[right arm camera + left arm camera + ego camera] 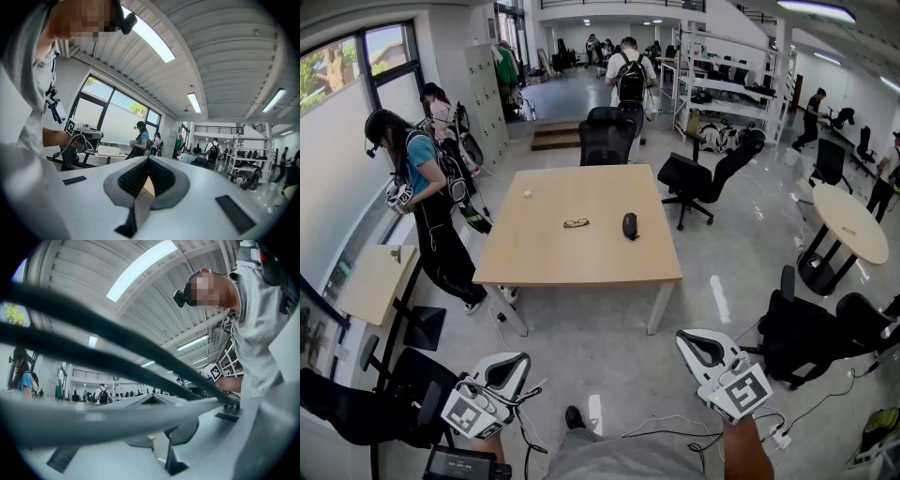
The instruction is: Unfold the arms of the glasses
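A pair of dark-framed glasses (577, 223) lies near the middle of the light wooden table (581, 262); at this distance I cannot tell how its arms lie. Both grippers are held low and close to my body, well short of the table. My left gripper (502, 375) (152, 399) has its jaws together with nothing between them, and dark cables cross its view. My right gripper (705, 349) (149, 161) is shut and empty too. Each gripper view shows the other gripper's marker cube (214, 372) (71, 126) off to the side.
A black oval object (629, 225) lies just right of the glasses, and a small white thing (526, 194) sits at the table's far left. Office chairs (703, 178) stand behind the table and at my right (806, 333). A person (427, 202) stands left of the table. Cables trail on the floor (675, 427).
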{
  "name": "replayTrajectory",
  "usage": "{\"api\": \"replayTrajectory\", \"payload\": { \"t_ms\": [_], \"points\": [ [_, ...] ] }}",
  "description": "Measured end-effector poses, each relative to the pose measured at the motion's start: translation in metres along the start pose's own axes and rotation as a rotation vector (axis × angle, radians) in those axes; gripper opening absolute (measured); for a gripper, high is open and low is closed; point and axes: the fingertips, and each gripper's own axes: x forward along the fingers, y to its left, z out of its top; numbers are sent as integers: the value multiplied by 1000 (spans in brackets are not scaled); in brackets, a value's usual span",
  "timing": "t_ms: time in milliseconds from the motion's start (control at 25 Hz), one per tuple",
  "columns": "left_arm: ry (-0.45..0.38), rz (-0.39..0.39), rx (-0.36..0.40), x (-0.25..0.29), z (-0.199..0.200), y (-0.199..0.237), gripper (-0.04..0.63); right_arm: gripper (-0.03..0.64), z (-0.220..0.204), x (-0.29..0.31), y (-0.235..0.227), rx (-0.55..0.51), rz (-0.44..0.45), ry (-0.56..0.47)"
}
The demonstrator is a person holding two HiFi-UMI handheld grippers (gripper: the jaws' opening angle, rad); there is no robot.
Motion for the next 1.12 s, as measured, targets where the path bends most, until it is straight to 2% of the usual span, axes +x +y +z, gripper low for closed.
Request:
{"api": "replayTrajectory", "payload": {
  "t_ms": [680,1120],
  "points": [
    [19,-34,-8,16,-7,11,6,8,-12,6,-11,35,-22,9],
    [46,-36,-38,18,-32,66,6,8,-22,61,-23,90,-51,17]
  ]
}}
